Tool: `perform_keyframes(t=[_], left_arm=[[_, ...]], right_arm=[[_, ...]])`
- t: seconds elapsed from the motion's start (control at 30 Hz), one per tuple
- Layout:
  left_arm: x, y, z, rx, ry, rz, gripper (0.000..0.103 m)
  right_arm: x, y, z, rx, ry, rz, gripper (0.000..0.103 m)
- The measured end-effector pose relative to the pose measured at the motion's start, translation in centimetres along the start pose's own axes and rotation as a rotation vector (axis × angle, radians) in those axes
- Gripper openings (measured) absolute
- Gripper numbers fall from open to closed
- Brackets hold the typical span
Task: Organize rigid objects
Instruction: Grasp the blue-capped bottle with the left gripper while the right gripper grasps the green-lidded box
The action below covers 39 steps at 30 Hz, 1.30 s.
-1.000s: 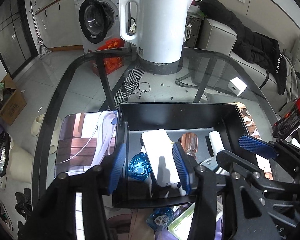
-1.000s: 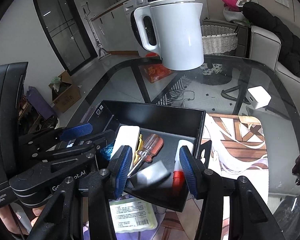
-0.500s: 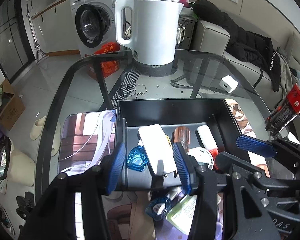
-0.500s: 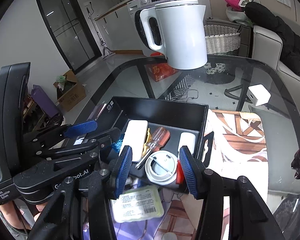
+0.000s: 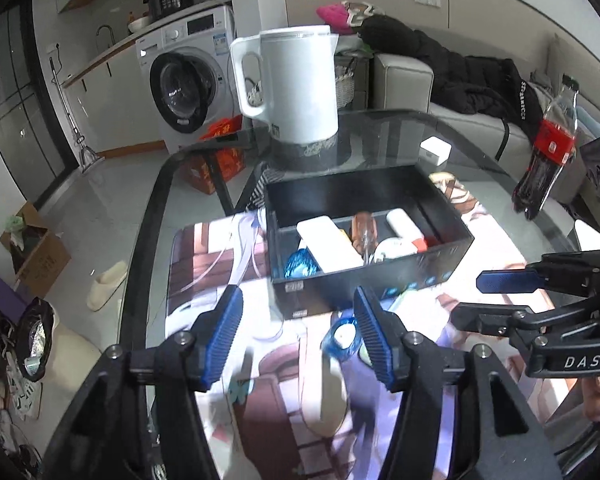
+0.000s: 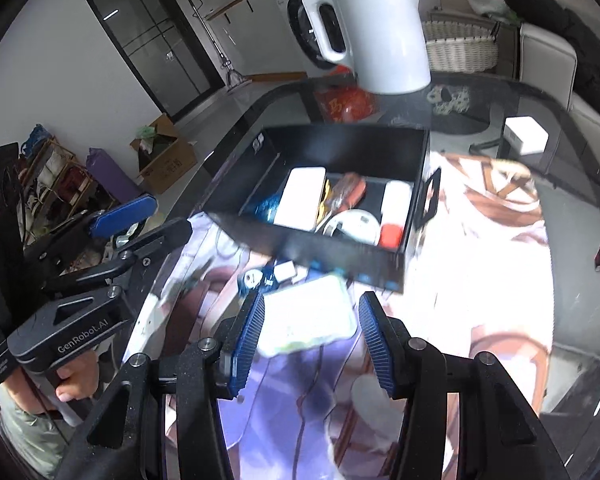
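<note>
A black box on the printed mat holds a white slab, a blue object, a screwdriver, a white tube with a red cap and a round white lid. In front of the box lie a blue round object and a pale green packet. My left gripper is open and empty, near the blue round object. My right gripper is open and empty around the packet.
A white kettle stands behind the box on the glass table. A small white block lies at the far right. A cola bottle stands right. The table's left edge drops to the floor.
Both grippers have drawn back from over the box toward the near side. The round white lid now lies in the box. The packet and blue round object show in front of it.
</note>
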<state>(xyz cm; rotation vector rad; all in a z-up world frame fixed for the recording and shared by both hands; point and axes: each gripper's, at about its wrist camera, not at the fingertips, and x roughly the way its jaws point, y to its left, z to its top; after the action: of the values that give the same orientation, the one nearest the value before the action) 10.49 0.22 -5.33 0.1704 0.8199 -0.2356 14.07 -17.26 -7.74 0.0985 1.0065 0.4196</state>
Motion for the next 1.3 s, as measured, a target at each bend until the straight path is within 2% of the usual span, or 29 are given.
perform_keyframes(t=[0.13,0.27,0.43,0.73,0.77,0.83,0.87,0.97,1.13,1.3], left_arm=[[2.0,0.2,-1.2,0.013,0.074,-0.001,0.058],[3.8,0.1,-1.7,0.012,0.103,0.015,0.058],[5.2,-0.9,-2.0,0.050,0.116,-0.023,0.058],[7.1,-2.8,-2.1,0.108,0.174,-0.041,0.059],[7.3,-3.0,-2.2,0.115,0.188,-0.043,0.058],[7.4,-3.3,-2.4,0.113,0.203,-0.079,0.046],[7.4,-3.4,-2.4,0.109,0.214,-0.103,0.035],[7.1,-3.9,-2.7,0.110,0.242,-0.157,0.030],[6.1,-5.1,-3.5,0.113,0.279,-0.207,0.030],[5.4,-4.7,-3.8,0.098,0.279,-0.193,0.030]], right_arm=[[1.6,0.0,-1.1,0.024,0.060,0.011,0.050],[3.5,-0.5,-1.2,0.072,0.101,0.021,0.051],[4.3,-1.2,-1.2,0.107,0.115,0.021,0.052],[3.9,-1.8,-0.9,0.105,0.110,0.018,0.057],[3.9,-1.8,-0.9,0.103,0.111,0.018,0.057],[4.0,-1.9,-0.9,0.101,0.114,0.019,0.057],[3.9,-1.9,-0.9,0.100,0.117,0.019,0.057],[4.2,-1.9,-0.9,0.099,0.126,0.021,0.057],[4.6,-1.5,-0.9,0.096,0.128,0.018,0.064],[5.7,-0.1,-1.0,0.041,0.136,-0.016,0.067]])
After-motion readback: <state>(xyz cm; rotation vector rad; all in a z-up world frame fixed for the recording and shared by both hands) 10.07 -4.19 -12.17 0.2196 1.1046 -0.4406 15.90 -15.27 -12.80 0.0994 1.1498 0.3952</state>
